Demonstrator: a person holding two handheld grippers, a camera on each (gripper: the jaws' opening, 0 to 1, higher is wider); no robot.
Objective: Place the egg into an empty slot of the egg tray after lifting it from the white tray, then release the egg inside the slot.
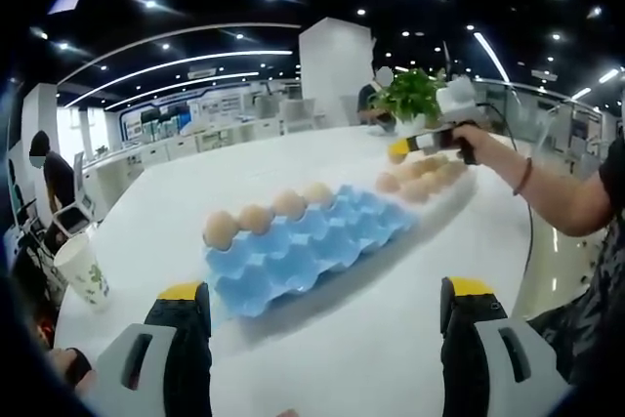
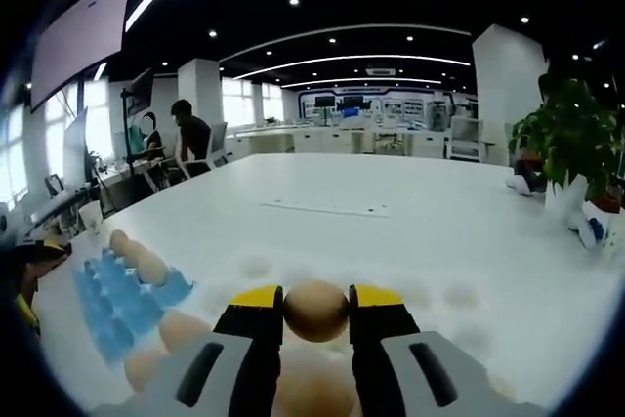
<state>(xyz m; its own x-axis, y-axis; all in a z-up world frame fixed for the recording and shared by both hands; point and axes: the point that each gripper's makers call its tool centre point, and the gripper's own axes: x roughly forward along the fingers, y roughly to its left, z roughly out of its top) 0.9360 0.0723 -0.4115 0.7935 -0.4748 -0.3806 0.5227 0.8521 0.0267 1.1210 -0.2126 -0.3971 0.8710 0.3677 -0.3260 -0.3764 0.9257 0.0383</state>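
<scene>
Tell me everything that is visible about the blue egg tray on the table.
The blue egg tray looks like molded plastic or pulp, with rows of cup-shaped slots. It lies flat on the white table, ahead of the open left claw, which does not touch it. Four brown eggs fill the far row; the nearer slots are empty. In the right gripper view the tray appears at the left, apart from the right claw, which grips an egg.

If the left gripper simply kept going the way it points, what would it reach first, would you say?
Most likely the blue egg tray, at its empty near slots between the open fingers; depth is hard to judge.
</scene>
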